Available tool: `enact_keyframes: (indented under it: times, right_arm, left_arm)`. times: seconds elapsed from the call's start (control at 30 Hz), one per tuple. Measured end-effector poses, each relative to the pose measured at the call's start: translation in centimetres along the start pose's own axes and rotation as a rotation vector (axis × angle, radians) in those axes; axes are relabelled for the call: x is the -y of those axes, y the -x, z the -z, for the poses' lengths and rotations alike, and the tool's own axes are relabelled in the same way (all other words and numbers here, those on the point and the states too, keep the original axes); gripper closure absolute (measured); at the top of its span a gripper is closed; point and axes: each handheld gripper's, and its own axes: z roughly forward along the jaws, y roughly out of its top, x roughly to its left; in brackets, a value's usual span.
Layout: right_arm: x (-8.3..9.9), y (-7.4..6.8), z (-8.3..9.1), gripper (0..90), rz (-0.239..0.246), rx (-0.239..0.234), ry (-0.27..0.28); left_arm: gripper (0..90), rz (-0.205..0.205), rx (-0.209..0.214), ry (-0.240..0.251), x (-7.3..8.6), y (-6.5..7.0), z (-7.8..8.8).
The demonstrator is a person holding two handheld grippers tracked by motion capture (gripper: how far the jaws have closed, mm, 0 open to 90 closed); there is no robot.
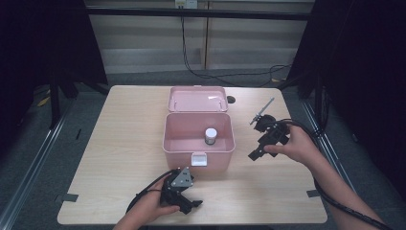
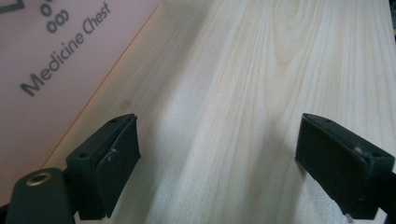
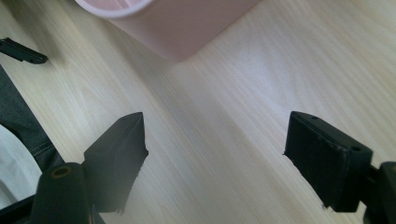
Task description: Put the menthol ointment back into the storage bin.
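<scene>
A light wooden table [image 1: 119, 143] with a pale grain and rounded corners stands on a grey floor. A pink box [image 1: 198, 139] sits directly on it near the middle, its lid open and tipped back toward the far edge. Its front wall reads "Medicine Chest". A small dark round hole [image 1: 231, 99] marks the tabletop just right of the lid. Grey tape tabs [image 1: 71, 197] stick to the near left and near right edges.
</scene>
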Motion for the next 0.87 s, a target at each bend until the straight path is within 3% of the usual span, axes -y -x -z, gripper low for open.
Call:
enact_keyframes:
  times: [0.37, 0.67, 0.73, 0.83, 0.87]
  right_arm:
    - [2.6, 0.1, -4.1, 18.9, 0.032, -0.02, 0.058]
    - [4.8, -0.2, -6.8, 18.0, 0.071, -0.014, 0.167]
    - [5.0, -0.2, -6.9, 17.3, 0.07, -0.014, 0.176]
    - [6.4, -0.1, -8.2, 16.7, 0.055, -0.003, 0.251]
    - [6.4, -0.1, -8.2, 16.7, 0.055, -0.003, 0.251]
  left_arm:
    - [12.9, 0.003, 0.001, -0.001, 0.0, 0.0, 0.0]
    - [12.9, 0.003, 0.001, -0.001, 0.0, 0.0, 0.0]
    - [12.9, 0.003, 0.001, -0.001, 0.0, 0.0, 0.0]
    - [12.8, 0.003, 0.002, -0.001, 0.0, 0.0, 0.0]
    - [12.8, 0.003, 0.002, -0.001, 0.0, 0.0, 0.0]
